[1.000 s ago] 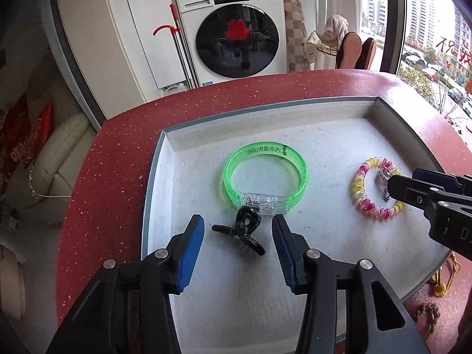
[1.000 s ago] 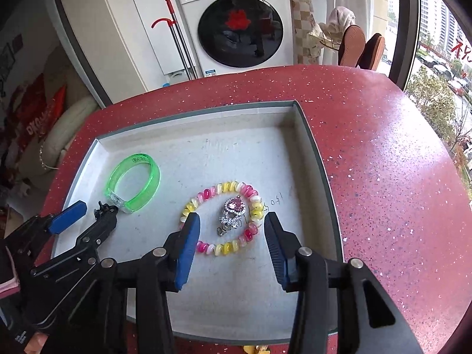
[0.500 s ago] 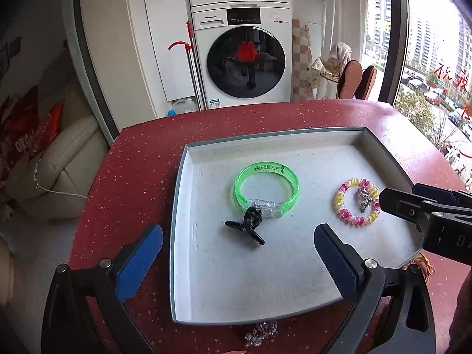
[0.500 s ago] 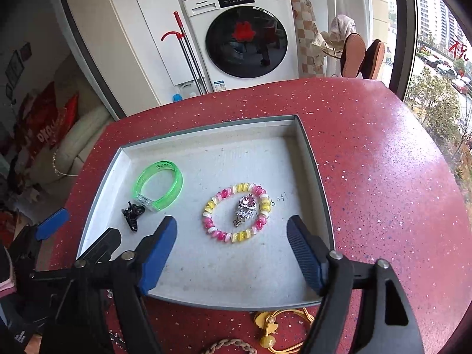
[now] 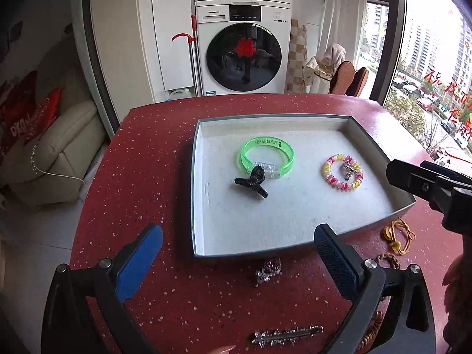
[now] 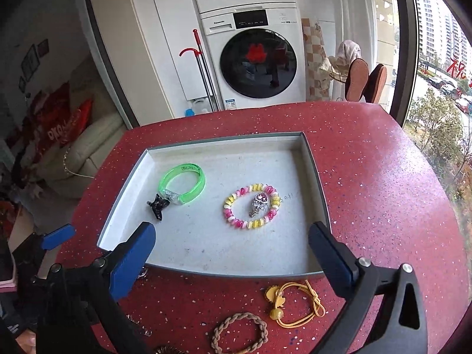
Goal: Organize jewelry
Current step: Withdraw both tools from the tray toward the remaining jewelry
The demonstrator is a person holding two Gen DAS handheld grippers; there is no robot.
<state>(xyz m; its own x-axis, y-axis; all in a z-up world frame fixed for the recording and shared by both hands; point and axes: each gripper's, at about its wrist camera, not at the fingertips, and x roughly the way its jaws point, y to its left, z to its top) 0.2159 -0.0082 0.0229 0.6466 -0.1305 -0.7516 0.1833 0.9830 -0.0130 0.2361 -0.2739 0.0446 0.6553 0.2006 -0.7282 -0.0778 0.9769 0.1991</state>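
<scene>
A grey tray (image 5: pixel 193 183) (image 6: pixel 321 194) on the red table holds a green bangle (image 5: pixel 267 157) (image 6: pixel 183 183), a black hair clip (image 5: pixel 252 183) (image 6: pixel 158 204), a pink-and-yellow bead bracelet (image 5: pixel 341 172) (image 6: pixel 251 206) and a silver brooch (image 6: pixel 259 203) inside the bracelet. My left gripper (image 5: pixel 236 261) is open and empty above the table in front of the tray. My right gripper (image 6: pixel 231 258) is open and empty over the tray's front edge. In front of the tray lie a silver brooch (image 5: pixel 268 270), a crystal hair pin (image 5: pixel 287 334), a yellow cord bracelet (image 6: pixel 295 302) and a braided brown bracelet (image 6: pixel 240 332).
The red table (image 6: pixel 383 194) ends in a curved edge at left and right. A washing machine (image 5: pixel 242 50) stands beyond it, a cream sofa (image 5: pixel 50 159) at the left, a window at the right.
Both grippers have opened wide and pulled back and up from the tray. The hair clip and the brooch lie where they were set down. The loose jewelry in front of the tray has come into view.
</scene>
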